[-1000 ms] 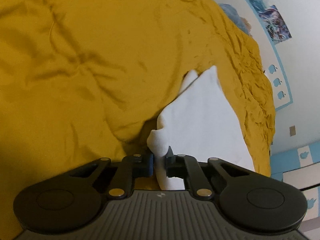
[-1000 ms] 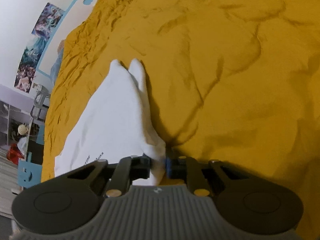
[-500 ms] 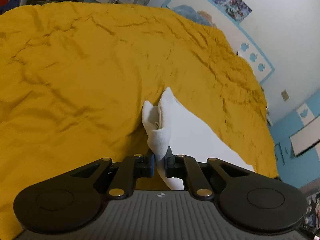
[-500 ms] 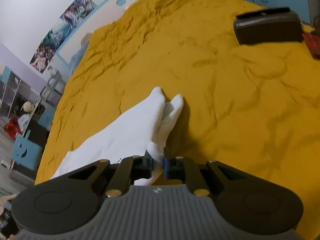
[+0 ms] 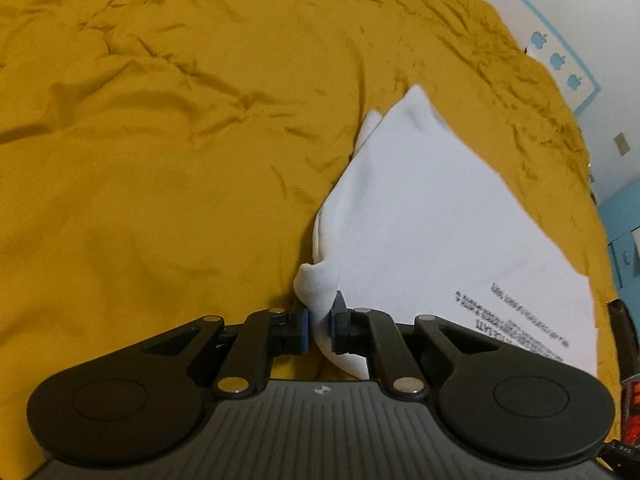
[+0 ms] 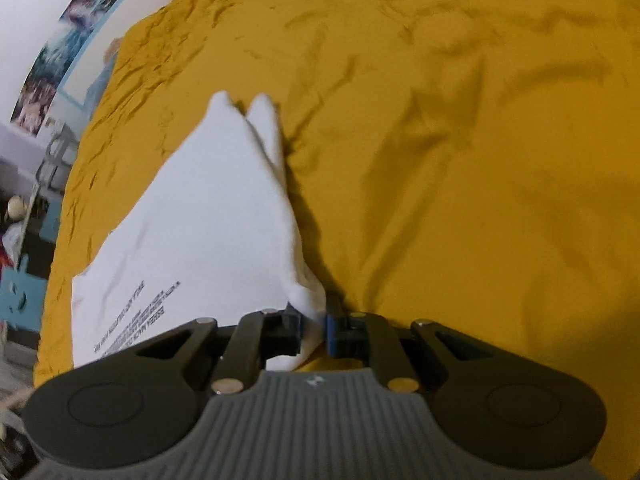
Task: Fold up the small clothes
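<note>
White garment (image 5: 420, 216) now printed side up, both claws still clamped

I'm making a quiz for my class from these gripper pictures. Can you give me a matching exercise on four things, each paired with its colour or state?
Things:
1. bedspread
2. garment
3. left gripper
4. lettering

Descriptions:
A. white, folded
B. dark print
C. mustard yellow, wrinkled
D. shut on a cloth corner

Pairs: 1-C, 2-A, 3-D, 4-B
</note>
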The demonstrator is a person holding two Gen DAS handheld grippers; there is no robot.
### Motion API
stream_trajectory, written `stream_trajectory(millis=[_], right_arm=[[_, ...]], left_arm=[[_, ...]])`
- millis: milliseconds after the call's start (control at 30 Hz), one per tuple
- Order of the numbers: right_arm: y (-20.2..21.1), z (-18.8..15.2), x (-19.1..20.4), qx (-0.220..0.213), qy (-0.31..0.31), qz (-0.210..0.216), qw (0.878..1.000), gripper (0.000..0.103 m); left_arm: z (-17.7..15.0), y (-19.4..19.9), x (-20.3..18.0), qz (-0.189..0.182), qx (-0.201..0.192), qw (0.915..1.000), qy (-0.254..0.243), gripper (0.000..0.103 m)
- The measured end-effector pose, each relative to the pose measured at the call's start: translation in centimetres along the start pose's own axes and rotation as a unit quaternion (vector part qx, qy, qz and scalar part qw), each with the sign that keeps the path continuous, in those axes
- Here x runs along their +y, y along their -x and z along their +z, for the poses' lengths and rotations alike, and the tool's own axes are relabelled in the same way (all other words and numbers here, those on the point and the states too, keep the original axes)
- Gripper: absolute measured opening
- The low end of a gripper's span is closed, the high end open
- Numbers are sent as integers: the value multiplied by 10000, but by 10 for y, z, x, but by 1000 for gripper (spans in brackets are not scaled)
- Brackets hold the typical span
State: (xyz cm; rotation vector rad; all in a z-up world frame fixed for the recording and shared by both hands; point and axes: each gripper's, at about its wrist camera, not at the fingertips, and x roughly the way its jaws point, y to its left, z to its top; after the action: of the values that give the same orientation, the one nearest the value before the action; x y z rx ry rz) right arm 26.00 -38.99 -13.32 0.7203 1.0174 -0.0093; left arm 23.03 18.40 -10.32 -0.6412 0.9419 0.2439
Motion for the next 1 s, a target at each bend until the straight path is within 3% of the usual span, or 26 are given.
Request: stream_trajectory(millis=[167,400,533,600,733,1000], right_arm=[[-4,-3,-3,-45,-21,29,10000,3],[18,-12,21,-42,1046,-363,9938,11],[37,-17,35,-222,1779,-505,9825,18],[46,-16,43,-375,2125,-675,9741,27],[58,-9,52,-598,2411,-737,9659,29],[40,18,69,-735,2501,-264,9651,45]], left_arm=[[-4,3,-10,239,-46,9991,-361,15],[-3,28,-21,494,-115,9930,-1064,29],[1,42,-30,686,-418,9867,-1412,29],[4,52,-37,779,-666,9830,-1521,29],[12,61,-51,552,-856,9805,-1679,30],[15,39,-105,36,-885,9691,-2302,30]])
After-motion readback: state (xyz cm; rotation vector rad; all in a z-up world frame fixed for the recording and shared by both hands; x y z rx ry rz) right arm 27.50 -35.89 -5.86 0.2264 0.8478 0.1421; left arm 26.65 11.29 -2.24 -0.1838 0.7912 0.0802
